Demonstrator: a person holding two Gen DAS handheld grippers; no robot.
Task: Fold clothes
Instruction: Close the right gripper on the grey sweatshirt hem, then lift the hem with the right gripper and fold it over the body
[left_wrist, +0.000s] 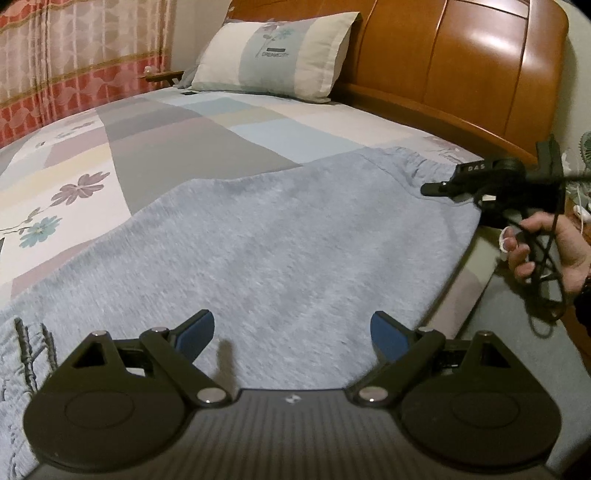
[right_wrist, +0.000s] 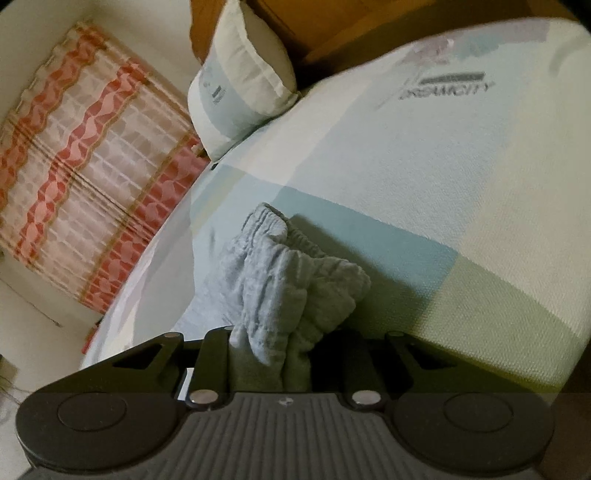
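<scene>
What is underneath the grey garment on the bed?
The grey garment lies on the patchwork bedsheet, which shows all around it. Whatever sits beneath the fabric itself is covered and cannot be seen.

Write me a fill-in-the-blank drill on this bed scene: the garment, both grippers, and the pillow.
1. The grey garment lies spread on the ____.
2. The left gripper hovers above the cloth with its jaws ____.
3. The right gripper is shut on a bunched part of the ____.
4. The pillow leans against the wooden ____.

Missing words: bed; open; garment; headboard
</scene>
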